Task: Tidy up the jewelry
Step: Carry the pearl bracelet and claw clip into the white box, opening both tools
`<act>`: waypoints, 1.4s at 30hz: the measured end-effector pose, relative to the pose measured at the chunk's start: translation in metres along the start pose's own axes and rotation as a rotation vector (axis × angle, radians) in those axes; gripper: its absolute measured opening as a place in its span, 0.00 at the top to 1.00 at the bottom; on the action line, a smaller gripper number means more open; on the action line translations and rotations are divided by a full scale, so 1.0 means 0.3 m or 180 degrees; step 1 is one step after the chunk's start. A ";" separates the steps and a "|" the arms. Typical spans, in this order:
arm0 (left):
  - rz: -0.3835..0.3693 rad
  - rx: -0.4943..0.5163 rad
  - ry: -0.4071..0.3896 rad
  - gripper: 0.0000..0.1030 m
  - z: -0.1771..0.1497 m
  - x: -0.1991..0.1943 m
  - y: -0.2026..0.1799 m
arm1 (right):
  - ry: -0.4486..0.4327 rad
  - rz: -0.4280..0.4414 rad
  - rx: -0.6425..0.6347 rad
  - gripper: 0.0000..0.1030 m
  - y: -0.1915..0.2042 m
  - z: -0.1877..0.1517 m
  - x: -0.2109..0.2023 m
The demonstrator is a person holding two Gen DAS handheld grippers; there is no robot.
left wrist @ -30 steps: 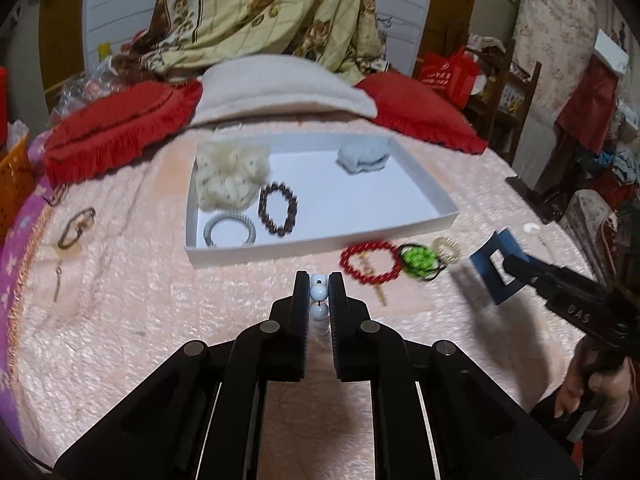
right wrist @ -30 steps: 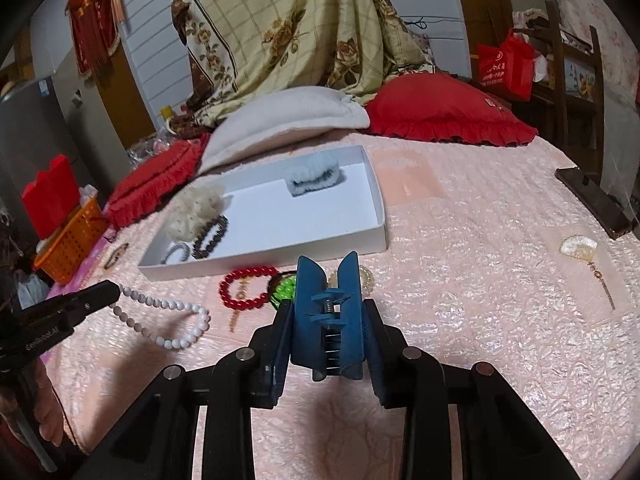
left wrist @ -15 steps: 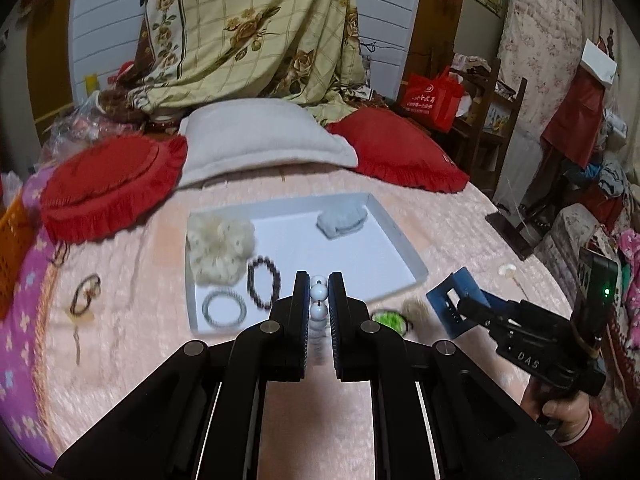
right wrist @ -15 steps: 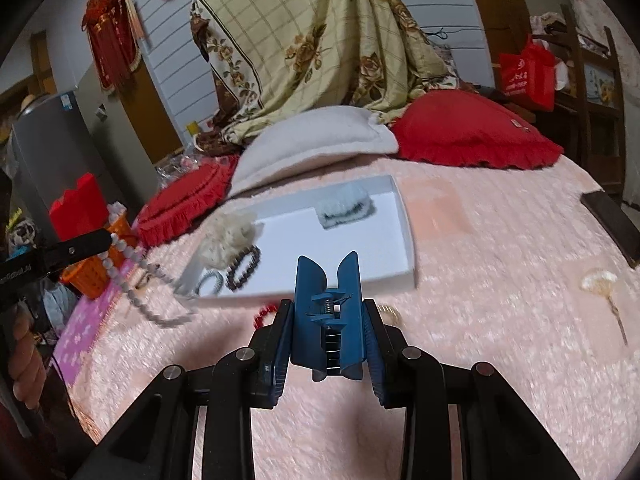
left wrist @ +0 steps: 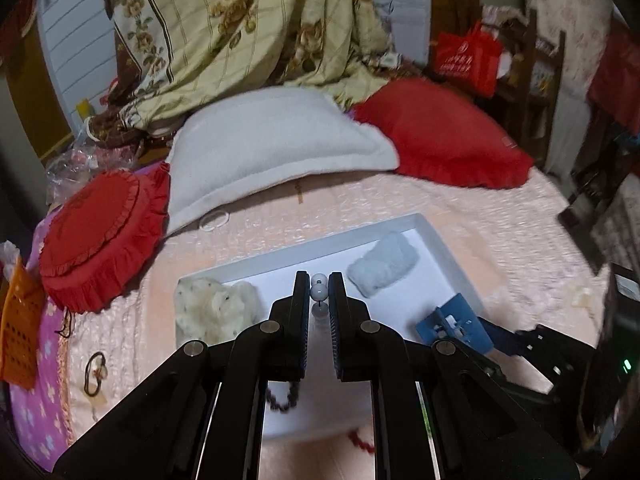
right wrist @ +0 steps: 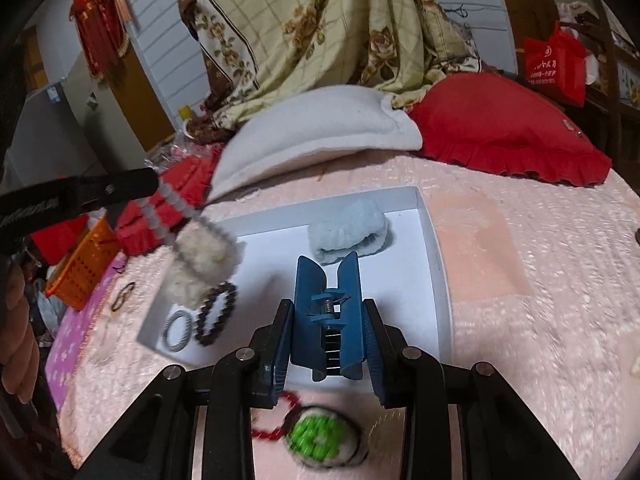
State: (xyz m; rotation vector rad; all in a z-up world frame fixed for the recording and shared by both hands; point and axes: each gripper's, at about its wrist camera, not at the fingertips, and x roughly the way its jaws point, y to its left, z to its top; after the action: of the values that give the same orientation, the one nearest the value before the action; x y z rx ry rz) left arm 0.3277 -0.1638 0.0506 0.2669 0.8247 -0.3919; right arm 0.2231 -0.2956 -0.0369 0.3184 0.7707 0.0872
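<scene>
White tray (right wrist: 440, 280): lies on the pink bedspread (right wrist: 540, 320), below both grippers.
Left gripper (left wrist: 319, 292): jaws nearly closed, pinching white beads (left wrist: 319, 291); in the right view the strand (right wrist: 172, 208) dangles, blurred, at 10 o'clock above the tray.
Right gripper (right wrist: 328, 320): jaws part-open, clamped on a blue clip (right wrist: 328, 312) over the tray's near half.
In tray: cream scrunchie (right wrist: 200, 268) at 9 o'clock, pale blue scrunchie (right wrist: 352, 232) at 12, dark bracelet (right wrist: 216, 314) and silver ring (right wrist: 178, 332) near the left corner.
Outside tray: red bracelet (right wrist: 272, 432) and green scrunchie (right wrist: 320, 440) at 6 o'clock, just beside the near wall.
</scene>
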 end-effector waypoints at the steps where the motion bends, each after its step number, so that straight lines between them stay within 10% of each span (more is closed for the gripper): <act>1: 0.0016 -0.0004 0.0046 0.92 0.010 0.037 -0.001 | 0.0015 -0.0010 0.0013 0.69 -0.008 0.006 0.021; 17: 0.0167 -0.0313 0.0405 0.92 0.040 0.377 0.091 | 0.0093 -0.0269 -0.0125 0.69 -0.029 0.055 0.183; 23: -0.0083 -0.0535 0.0589 0.78 0.009 0.414 0.133 | 0.0102 -0.0297 -0.0189 0.69 -0.018 0.055 0.197; 26: -0.0149 -0.0616 0.0546 0.64 0.000 0.398 0.143 | 0.0169 -0.0266 -0.0114 0.66 -0.029 0.054 0.214; 42: -0.0100 -0.0781 0.0070 0.64 -0.193 -0.045 0.212 | -0.0309 -0.0232 -0.0051 0.59 -0.011 0.046 -0.103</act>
State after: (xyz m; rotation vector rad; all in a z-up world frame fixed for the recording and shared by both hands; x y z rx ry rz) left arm 0.3092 -0.0818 0.0281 0.0303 0.8902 -0.3139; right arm 0.2105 -0.3083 -0.0079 0.2769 0.6844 0.0091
